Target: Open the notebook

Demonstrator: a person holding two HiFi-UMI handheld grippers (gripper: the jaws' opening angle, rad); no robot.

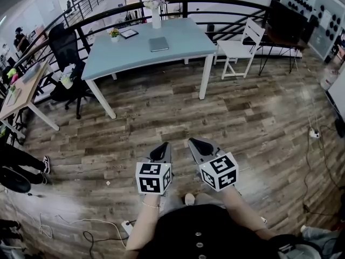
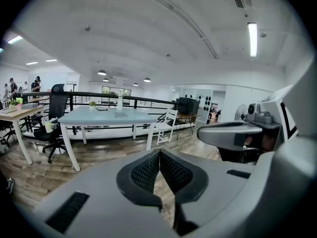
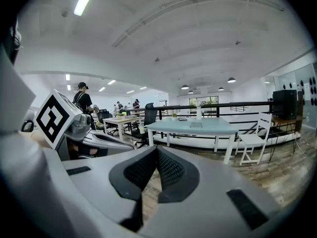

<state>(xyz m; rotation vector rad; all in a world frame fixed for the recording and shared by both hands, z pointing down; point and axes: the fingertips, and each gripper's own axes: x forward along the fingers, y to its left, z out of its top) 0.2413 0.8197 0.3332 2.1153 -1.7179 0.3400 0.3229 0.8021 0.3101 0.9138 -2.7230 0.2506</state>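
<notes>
Jaws pressed together and empty on left gripper (image 1: 161, 148) and right gripper (image 1: 197, 143) may shove the notebook (image 1: 158, 43) across the far table (image 1: 110, 63) rather than lift its cover.

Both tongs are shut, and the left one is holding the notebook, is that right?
No. The left tongs and the right tongs are both shut, but the left holds nothing: the head view shows the notebook lying on the blue table, far from both.

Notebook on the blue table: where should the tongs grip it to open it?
Probably the cover's free edge, coming low from the near side of the table: the notebook lies flat and closed. Which edge is the spine is too small to tell.
</notes>
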